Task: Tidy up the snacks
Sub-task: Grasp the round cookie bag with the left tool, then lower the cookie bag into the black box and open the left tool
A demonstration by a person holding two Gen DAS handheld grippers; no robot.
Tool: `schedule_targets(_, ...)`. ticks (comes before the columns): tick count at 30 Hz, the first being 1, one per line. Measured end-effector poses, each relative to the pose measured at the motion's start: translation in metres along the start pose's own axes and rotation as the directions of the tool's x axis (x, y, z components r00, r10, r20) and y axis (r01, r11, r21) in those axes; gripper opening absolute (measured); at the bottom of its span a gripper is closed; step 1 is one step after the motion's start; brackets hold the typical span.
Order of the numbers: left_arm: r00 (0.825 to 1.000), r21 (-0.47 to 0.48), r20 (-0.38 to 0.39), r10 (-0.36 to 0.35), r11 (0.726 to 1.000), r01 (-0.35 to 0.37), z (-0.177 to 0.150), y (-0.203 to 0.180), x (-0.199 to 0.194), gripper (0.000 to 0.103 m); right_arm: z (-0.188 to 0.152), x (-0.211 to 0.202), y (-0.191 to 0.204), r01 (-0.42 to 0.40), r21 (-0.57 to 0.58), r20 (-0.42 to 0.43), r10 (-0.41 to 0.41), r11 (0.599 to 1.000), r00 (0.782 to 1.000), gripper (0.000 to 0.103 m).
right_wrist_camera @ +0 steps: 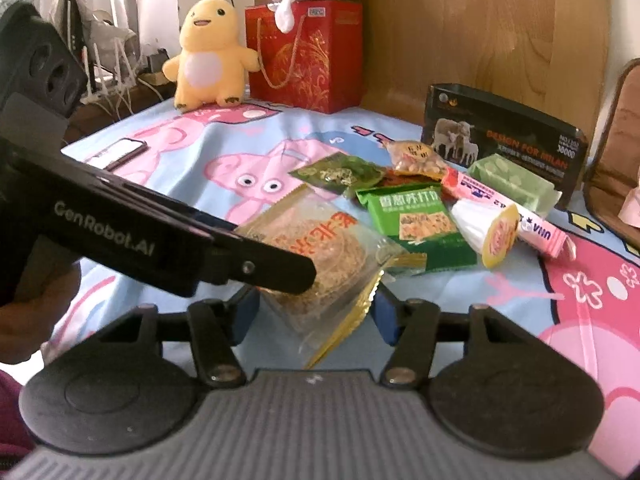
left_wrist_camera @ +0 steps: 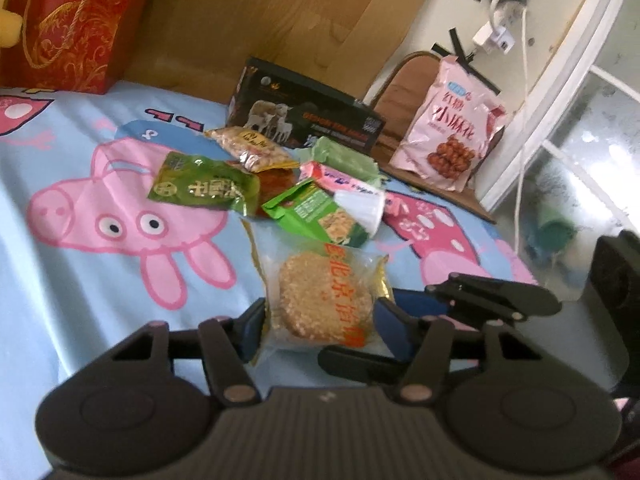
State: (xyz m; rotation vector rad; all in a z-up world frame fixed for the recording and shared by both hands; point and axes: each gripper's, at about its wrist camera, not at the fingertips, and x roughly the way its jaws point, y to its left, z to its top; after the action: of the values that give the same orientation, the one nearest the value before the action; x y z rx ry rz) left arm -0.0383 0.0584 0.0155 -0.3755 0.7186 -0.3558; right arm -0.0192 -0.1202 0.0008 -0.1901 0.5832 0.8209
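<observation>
A clear packet with a round sesame cake (left_wrist_camera: 325,298) lies on the Peppa Pig sheet between the blue pads of my left gripper (left_wrist_camera: 320,330), whose jaws are wide apart around it. It also shows in the right wrist view (right_wrist_camera: 320,256), between the spread jaws of my right gripper (right_wrist_camera: 316,316), with the left gripper's body lying across it. Behind lie a green cracker pack (right_wrist_camera: 412,224), a dark green packet (left_wrist_camera: 200,186), a nut packet (left_wrist_camera: 252,148), a pink box (right_wrist_camera: 508,212) and a white cup (right_wrist_camera: 484,228).
A black carton (left_wrist_camera: 312,120) stands behind the snacks against the wooden headboard. A pink snack bag (left_wrist_camera: 452,128) leans on a chair at right. A red gift bag (right_wrist_camera: 308,54) and a yellow plush toy (right_wrist_camera: 208,54) stand at the bed's far end. A phone (right_wrist_camera: 120,152) lies on the sheet.
</observation>
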Motion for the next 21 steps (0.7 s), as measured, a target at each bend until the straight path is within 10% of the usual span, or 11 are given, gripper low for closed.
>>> schedule_targets(10,0.995,0.083,0.097,-0.026,0.996,0.018,0.034,-0.024,-0.02,0.056,0.017,-0.026,-0.007,-0.018,0.025,0.14,0.014,1.0,0.99,0.061)
schedule_targets(21,0.993,0.137,0.111,-0.044,0.99,0.028,0.118,-0.033,0.041,0.056,0.056,-0.006,-0.057,0.087,0.113,0.19,-0.108,0.99,0.976,0.061)
